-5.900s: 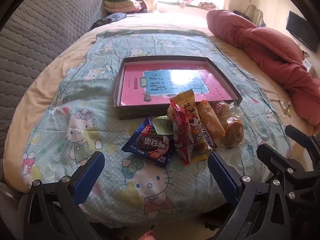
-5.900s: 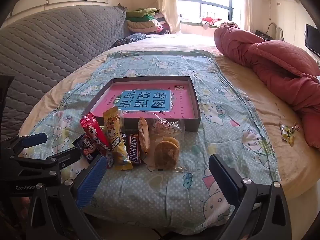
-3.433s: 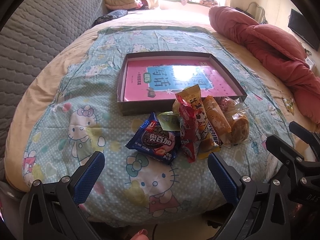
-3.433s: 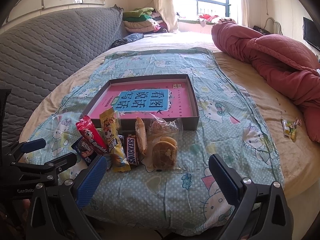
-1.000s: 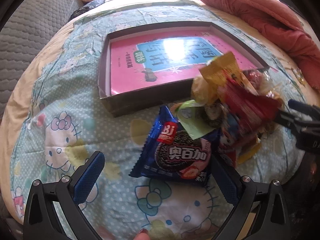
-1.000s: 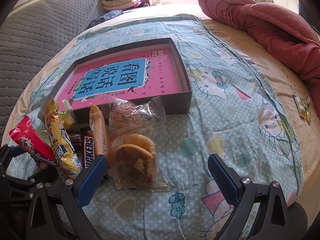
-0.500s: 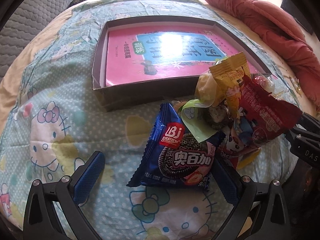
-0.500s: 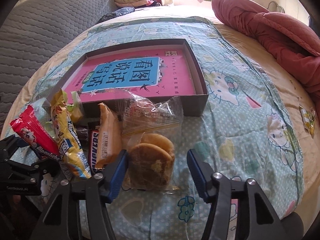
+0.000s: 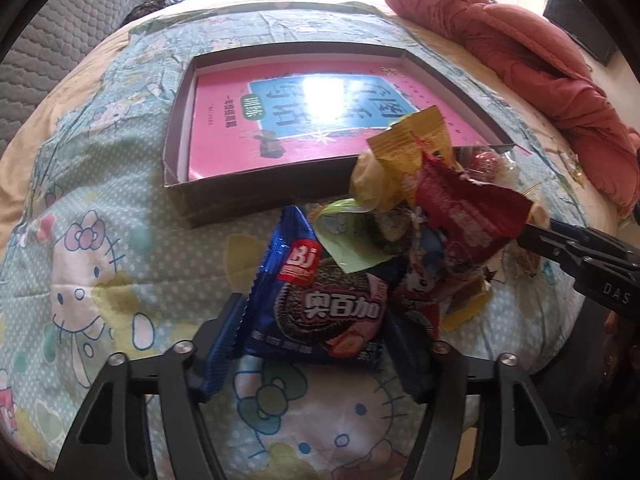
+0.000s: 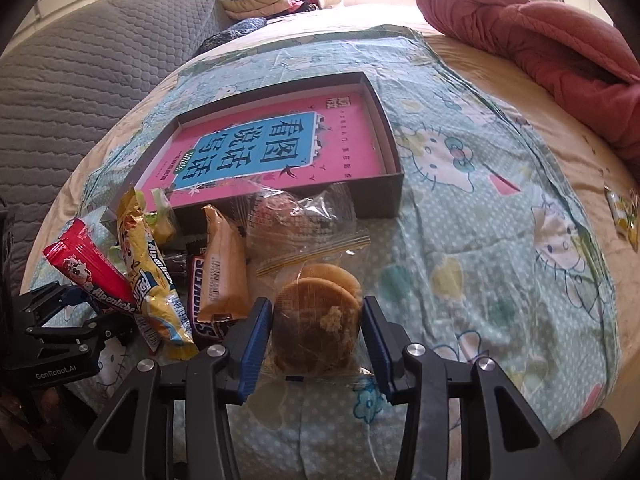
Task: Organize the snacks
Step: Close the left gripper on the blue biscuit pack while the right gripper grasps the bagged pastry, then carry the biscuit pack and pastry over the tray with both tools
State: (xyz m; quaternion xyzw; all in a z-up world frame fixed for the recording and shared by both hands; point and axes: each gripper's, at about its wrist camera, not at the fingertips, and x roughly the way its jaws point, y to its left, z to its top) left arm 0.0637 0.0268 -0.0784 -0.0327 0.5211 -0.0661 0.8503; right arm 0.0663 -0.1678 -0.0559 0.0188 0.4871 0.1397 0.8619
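The left hand-held gripper (image 9: 310,350) is closing its blue pads on a blue cookie packet (image 9: 320,304), which sits between them with its crimped edges touching both pads. The right hand-held gripper (image 10: 318,336) is closing on a clear bag of round cakes (image 10: 316,324); its pads stand against the plastic on both sides. Both packets lie on the bed's cartoon-print sheet (image 10: 500,260), at the near end of a snack pile: a red candy stick (image 10: 90,276), a yellow one (image 10: 150,268), a chocolate bar (image 10: 200,292) and an orange packet (image 10: 222,268). Just beyond stands a shallow dark box (image 10: 394,196) holding 1 pink book (image 10: 264,148). A red quilt (image 10: 532,36) is bunched far right.
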